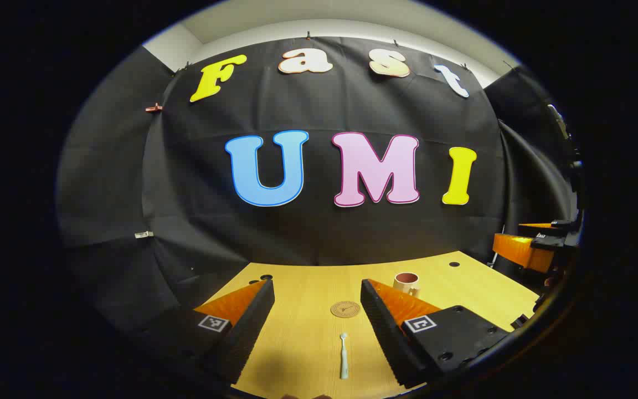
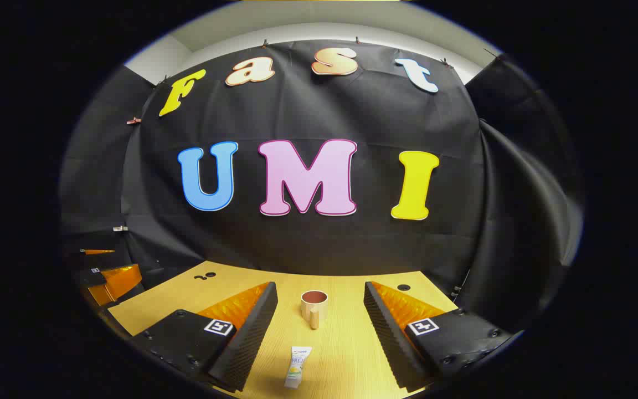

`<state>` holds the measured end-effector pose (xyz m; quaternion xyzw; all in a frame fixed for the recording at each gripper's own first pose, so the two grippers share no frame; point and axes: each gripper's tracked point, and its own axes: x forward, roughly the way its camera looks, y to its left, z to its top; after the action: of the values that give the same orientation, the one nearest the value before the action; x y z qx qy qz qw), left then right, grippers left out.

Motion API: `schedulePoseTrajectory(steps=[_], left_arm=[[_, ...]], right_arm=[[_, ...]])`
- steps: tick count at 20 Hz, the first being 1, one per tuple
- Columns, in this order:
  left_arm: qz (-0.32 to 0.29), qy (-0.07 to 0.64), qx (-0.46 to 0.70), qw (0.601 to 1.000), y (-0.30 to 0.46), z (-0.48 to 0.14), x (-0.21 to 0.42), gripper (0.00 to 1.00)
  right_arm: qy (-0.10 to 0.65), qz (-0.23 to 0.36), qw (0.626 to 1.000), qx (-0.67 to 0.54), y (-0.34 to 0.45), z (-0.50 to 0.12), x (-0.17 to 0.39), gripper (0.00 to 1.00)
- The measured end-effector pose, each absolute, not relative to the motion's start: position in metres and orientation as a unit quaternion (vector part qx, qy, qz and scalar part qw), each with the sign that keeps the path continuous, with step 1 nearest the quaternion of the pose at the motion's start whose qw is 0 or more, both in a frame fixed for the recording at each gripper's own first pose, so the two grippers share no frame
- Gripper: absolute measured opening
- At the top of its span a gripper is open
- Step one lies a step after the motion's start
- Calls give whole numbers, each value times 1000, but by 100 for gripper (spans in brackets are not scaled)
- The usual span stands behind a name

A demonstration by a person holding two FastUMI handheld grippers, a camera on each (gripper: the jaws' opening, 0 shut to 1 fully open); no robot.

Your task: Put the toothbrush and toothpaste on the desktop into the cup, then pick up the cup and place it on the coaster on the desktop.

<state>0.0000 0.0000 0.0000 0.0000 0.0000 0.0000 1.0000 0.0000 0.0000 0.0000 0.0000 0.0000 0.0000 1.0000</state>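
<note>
One beige ceramic cup (image 2: pixel 314 306) w/ dark-red interior stands upright on the pale wooden desktop (image 2: pixel 346 343), handle toward the right gripper's camera. One round cork coaster (image 1: pixel 345 308) lies left of cup; one white toothbrush (image 1: pixel 344 356) nearer than coaster; one white toothpaste tube (image 2: pixel 298 366) just before cup. Left gripper (image 1: pixel 317 292) & right gripper (image 2: pixel 320 296): fingers spread wide, released, holding nothing. Bare wood surrounds cup; desktop's far edge near behind.

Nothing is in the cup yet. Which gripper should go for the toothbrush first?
Left, probably. The toothbrush lies between the open fingers of the left gripper, straight ahead on the desktop. The right gripper is lined up on the toothpaste and the cup instead.
</note>
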Motion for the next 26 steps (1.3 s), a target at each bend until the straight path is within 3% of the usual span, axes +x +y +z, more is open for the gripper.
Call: schedulePoseTrajectory(steps=[26], left_arm=[[6,32,8,999,-13,-32,41,99]], right_arm=[[113,10,993,31,-7,-70,44,97]])
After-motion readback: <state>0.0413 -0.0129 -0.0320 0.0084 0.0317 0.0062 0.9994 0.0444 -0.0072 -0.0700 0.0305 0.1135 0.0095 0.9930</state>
